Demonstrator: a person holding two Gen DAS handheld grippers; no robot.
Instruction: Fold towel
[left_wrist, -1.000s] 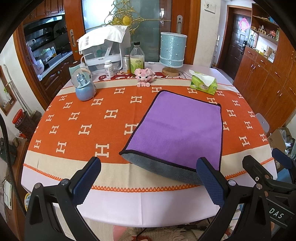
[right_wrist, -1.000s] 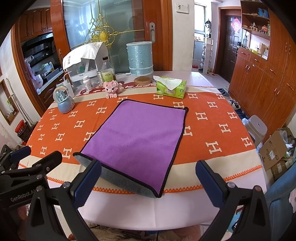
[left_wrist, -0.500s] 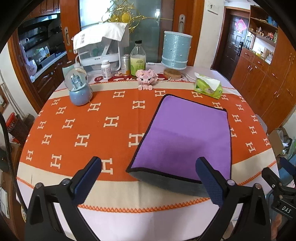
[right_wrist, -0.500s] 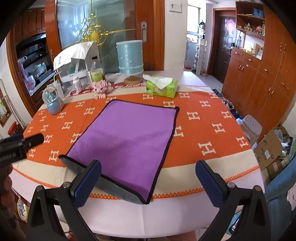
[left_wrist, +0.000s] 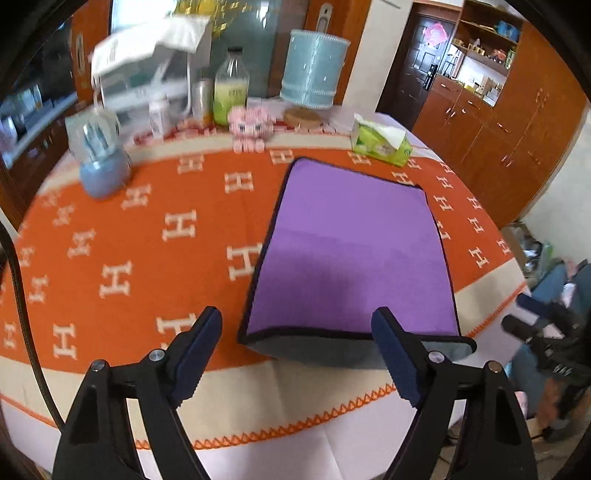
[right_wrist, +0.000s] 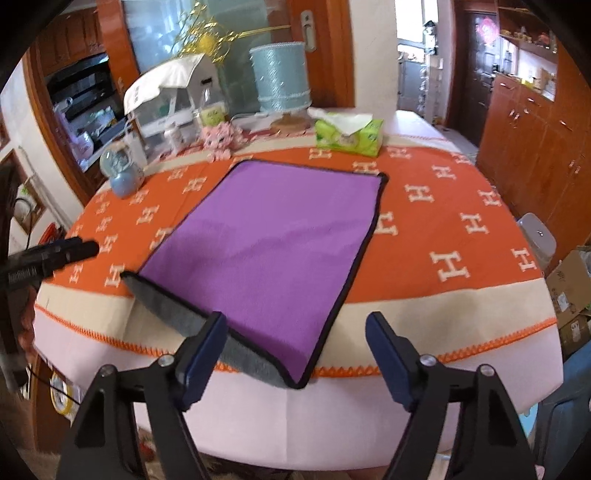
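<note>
Towel flat on tablecloth, just beyond both grippers' parted, empty jaws.

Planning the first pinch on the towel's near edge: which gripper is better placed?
Probably right. The right gripper frames the towel's near right corner, while the left gripper sits over mid-edge. Both are open.

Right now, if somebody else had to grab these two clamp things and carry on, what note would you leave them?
Left gripper: open, holds nothing, hovering over the towel's near left corner.
Right gripper: open, holds nothing, hovering over the near right corner.
Towel: purple side up, flat on the orange tablecloth, with its near edge turned over to show a grey strip.
Done: no real fold visible.
Left: probably grip both near corners, carry them to the far edge, then flatten.
</note>
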